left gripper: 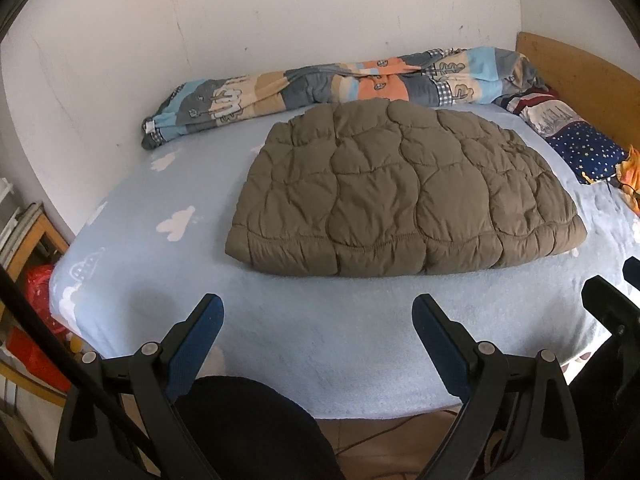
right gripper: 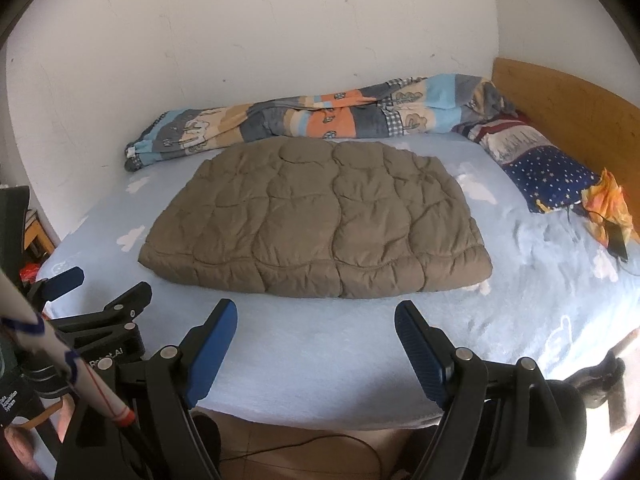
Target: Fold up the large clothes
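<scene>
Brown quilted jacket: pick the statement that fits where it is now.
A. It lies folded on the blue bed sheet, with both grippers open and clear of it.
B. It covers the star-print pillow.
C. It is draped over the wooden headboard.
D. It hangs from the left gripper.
A: the brown quilted jacket lies folded on the blue bed sheet, while the left gripper and right gripper are open, short of its near edge.

Rolled patterned blanket (left gripper: 320,80) beside starry pillow (left gripper: 576,136) on bed (left gripper: 320,340).
</scene>
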{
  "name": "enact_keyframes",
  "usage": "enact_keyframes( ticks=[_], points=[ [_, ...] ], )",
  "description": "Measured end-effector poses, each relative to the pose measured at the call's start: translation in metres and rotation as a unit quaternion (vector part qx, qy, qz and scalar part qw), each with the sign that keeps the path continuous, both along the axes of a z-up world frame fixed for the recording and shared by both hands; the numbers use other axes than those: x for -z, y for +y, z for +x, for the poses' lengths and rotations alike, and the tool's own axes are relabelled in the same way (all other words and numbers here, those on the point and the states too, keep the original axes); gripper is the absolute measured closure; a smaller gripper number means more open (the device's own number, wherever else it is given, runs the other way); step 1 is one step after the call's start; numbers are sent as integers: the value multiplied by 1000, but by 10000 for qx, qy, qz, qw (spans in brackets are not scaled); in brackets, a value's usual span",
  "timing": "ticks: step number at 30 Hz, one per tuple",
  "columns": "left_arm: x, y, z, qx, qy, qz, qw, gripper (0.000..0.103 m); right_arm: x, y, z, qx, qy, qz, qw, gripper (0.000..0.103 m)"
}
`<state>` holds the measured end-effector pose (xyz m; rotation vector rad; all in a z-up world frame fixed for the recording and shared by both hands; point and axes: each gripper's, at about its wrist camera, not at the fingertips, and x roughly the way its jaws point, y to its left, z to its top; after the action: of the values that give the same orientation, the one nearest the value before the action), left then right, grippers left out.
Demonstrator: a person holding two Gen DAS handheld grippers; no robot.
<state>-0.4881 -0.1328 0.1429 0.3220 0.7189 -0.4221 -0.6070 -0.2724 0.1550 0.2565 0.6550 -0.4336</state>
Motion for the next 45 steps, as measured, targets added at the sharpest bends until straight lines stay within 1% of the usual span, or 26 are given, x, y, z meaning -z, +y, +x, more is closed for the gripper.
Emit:
enact_keyframes(
  ticks=[10, 23, 45],
  points=[
    [2, 3, -2, -44, -29, -54, 10000, 8, 3, 6, 4, -46, 114, -53, 9999, 18],
    [-4, 4, -10, -21, -135, -76, 9999, 8, 2, 13, 2, -77, 113, -102, 9999, 18],
    [-2, 4, -10, -11, -88, -59, 9999, 8, 7, 9, 2, -70, 188, -43, 9998, 18]
  ],
)
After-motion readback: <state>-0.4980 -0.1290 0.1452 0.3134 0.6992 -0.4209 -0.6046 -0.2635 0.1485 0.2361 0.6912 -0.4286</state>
